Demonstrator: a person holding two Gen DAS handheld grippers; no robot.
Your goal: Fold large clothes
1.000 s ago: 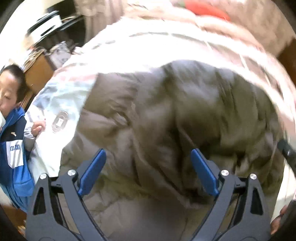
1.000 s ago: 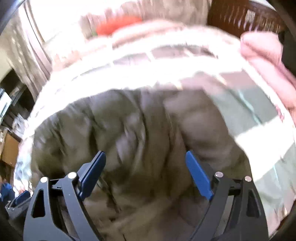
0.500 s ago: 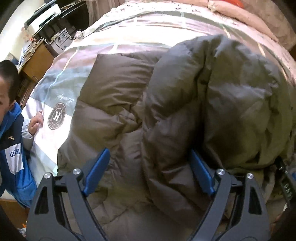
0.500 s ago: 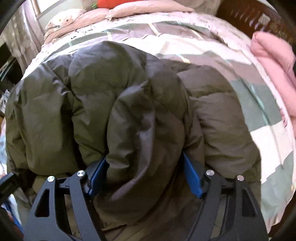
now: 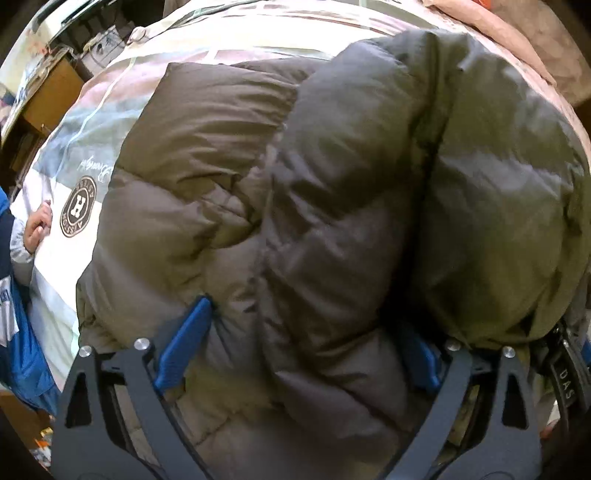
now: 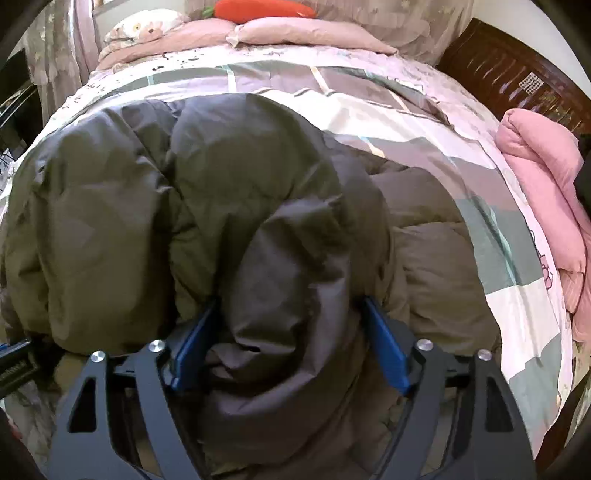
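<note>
A large puffy olive-brown down jacket (image 5: pixel 332 184) lies bunched on the bed and fills most of both views. My left gripper (image 5: pixel 306 317) points steeply down into its near edge. Its jaws are opening wide, a thick roll of the jacket bulges between them, and the right pad is half buried in fabric. In the right wrist view the jacket (image 6: pixel 147 221) shows a rolled fold that sits between the blue pads of my right gripper (image 6: pixel 290 304). Both pads touch that fold, and these jaws are opening slightly.
The jacket rests on a checked pink, grey and white bed cover (image 6: pixel 406 122). A person's hand (image 5: pixel 37 225) and blue sleeve lie on the bed's left edge. A rolled pink blanket (image 6: pixel 535 177) lies at the right, beside a dark wooden headboard (image 6: pixel 509 74). An orange plush (image 6: pixel 266 8) tops the far pillows.
Both grippers have come down from above the jacket onto its near edge. Jacket folds now sit between both pairs of jaws, where a second ago there was only air.
</note>
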